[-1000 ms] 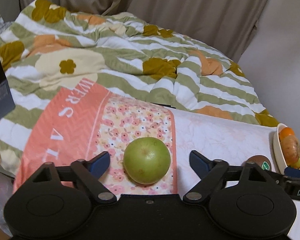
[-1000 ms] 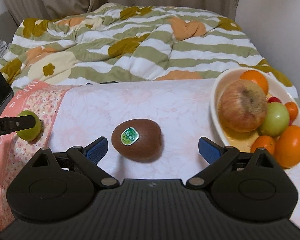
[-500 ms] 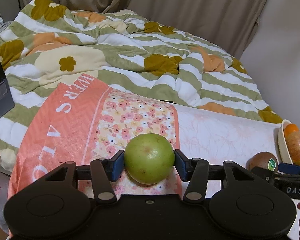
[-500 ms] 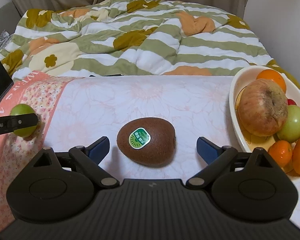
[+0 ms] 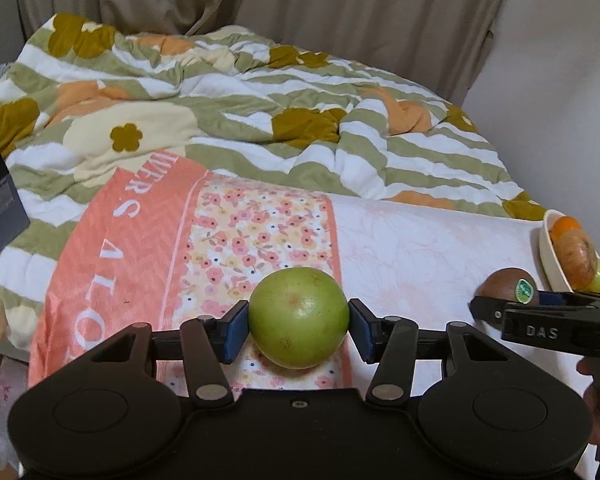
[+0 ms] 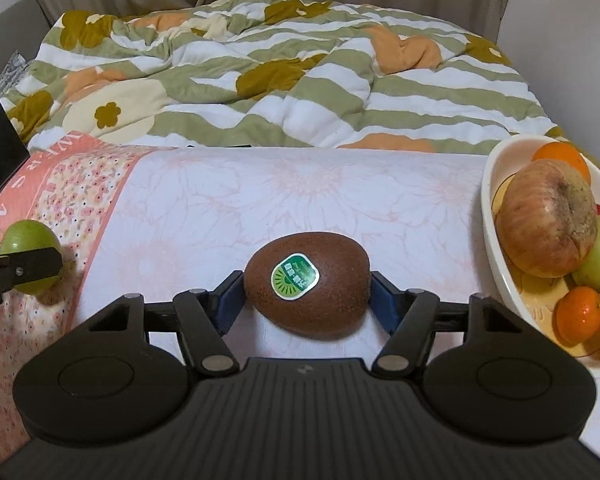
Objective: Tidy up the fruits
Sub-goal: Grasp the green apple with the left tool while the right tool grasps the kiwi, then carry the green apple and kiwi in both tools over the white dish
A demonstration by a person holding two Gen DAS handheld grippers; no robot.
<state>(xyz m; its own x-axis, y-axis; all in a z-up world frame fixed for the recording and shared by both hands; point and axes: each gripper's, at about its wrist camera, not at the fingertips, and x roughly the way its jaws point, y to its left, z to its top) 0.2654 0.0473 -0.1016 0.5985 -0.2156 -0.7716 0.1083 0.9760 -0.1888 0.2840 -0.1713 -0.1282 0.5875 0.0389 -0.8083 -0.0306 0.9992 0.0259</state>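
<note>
Left wrist view: left gripper (image 5: 299,326) clamped on the green fruit (image 5: 299,317), which sits on the floral cloth (image 5: 240,236).

Right wrist view: right gripper (image 6: 307,298) jaws have just been closing; pads now touch the kiwi (image 6: 307,284) on the cloth, beside the fruit bowl (image 6: 496,264).

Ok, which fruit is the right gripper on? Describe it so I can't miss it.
On the white cloth, left of the fruit bowl, lies the kiwi between the right gripper's blue pads. It is the only brown, fuzzy fruit, with a green sticker.
</note>
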